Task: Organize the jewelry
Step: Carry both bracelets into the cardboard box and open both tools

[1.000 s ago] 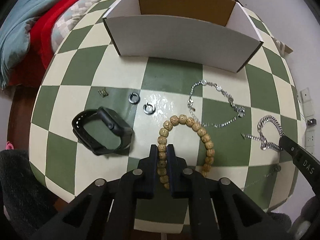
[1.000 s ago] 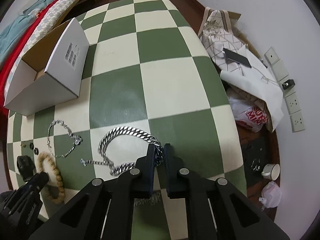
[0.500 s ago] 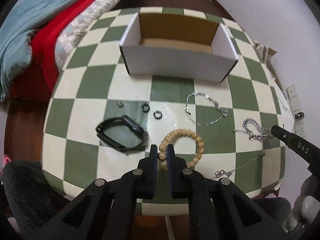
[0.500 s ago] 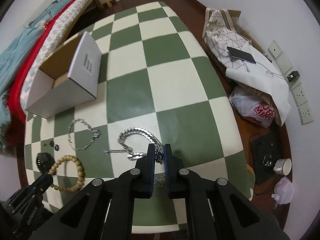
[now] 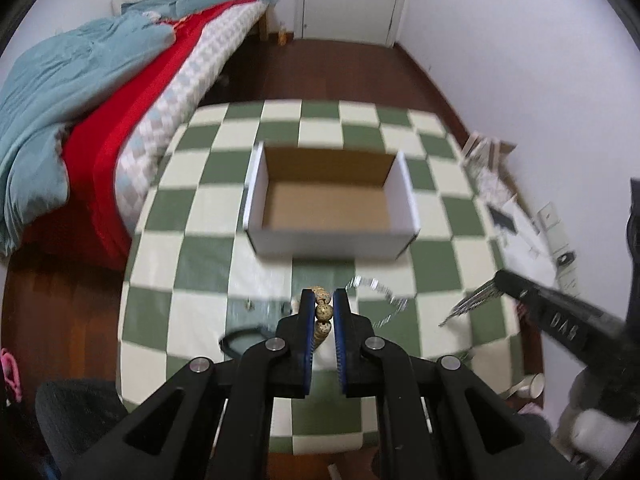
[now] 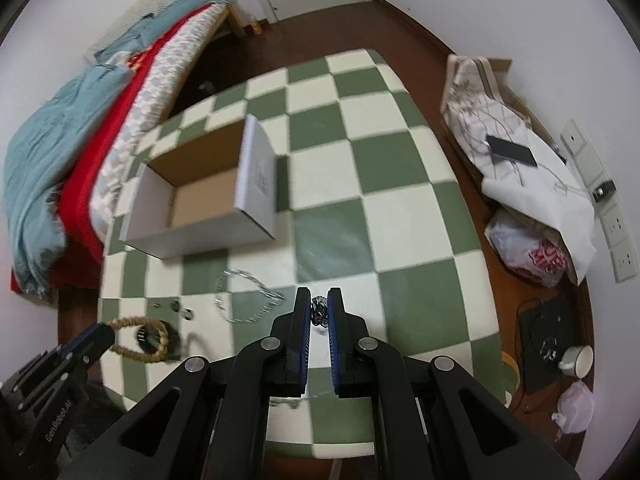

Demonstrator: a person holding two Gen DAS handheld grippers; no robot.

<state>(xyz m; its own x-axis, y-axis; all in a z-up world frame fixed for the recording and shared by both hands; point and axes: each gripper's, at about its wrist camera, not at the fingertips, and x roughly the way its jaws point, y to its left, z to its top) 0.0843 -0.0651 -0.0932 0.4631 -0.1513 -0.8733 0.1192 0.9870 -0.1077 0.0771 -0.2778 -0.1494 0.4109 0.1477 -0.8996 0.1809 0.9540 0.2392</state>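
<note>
My left gripper is shut on a tan wooden bead bracelet, held up above the checkered table. From the right wrist view the same bead bracelet hangs as a loop from the left gripper. My right gripper is shut on a thick silver chain, also lifted; in the left wrist view that chain dangles from the right gripper. An open white cardboard box with a brown inside stands farther back on the table.
A thin silver bracelet, small dark earrings and a black watch lie on the table near its front edge. A bed with red and teal bedding stands to the left. Bags and clutter sit on the floor at right.
Both grippers have risen well above the table, taking the bead bracelet and the thick silver chain up with them. The box and table now look smaller and farther off.
</note>
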